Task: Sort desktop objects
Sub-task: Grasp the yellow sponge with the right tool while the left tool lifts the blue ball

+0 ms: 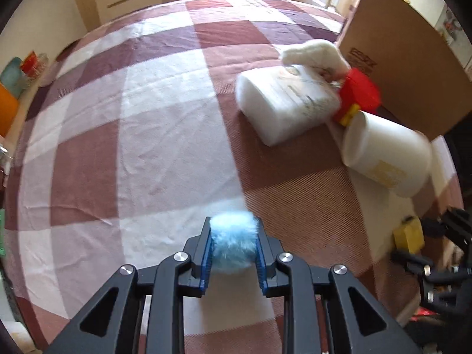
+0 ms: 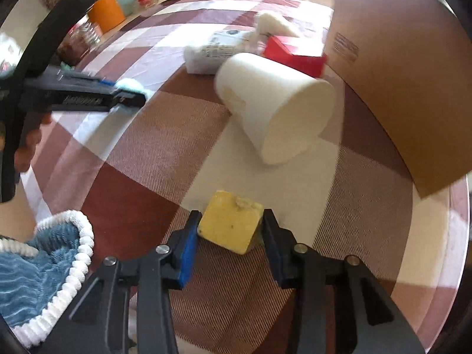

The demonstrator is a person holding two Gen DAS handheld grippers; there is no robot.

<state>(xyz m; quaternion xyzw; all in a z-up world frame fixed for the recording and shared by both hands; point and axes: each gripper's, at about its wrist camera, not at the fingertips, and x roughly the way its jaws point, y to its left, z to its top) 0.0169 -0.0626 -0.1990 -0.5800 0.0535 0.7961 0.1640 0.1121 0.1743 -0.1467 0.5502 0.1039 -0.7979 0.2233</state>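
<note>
My left gripper (image 1: 233,244) is shut on a pale blue fluffy ball (image 1: 233,236), held above the checked tablecloth (image 1: 132,118). The right wrist view shows that same left gripper (image 2: 132,91) from the side at the left. My right gripper (image 2: 230,233) points down at a yellow block (image 2: 230,227) resting on the cloth; both pads touch its sides. The block (image 1: 408,234) and the right gripper's dark fingers also appear at the right edge of the left wrist view.
A white cup (image 2: 274,106) lies on its side beyond the block. Behind it are a white packet (image 2: 212,50), a red toy (image 2: 295,53) and a white plush (image 1: 315,53). A cardboard box (image 2: 398,73) stands at right. A blue basket with white trim (image 2: 44,265) sits at lower left.
</note>
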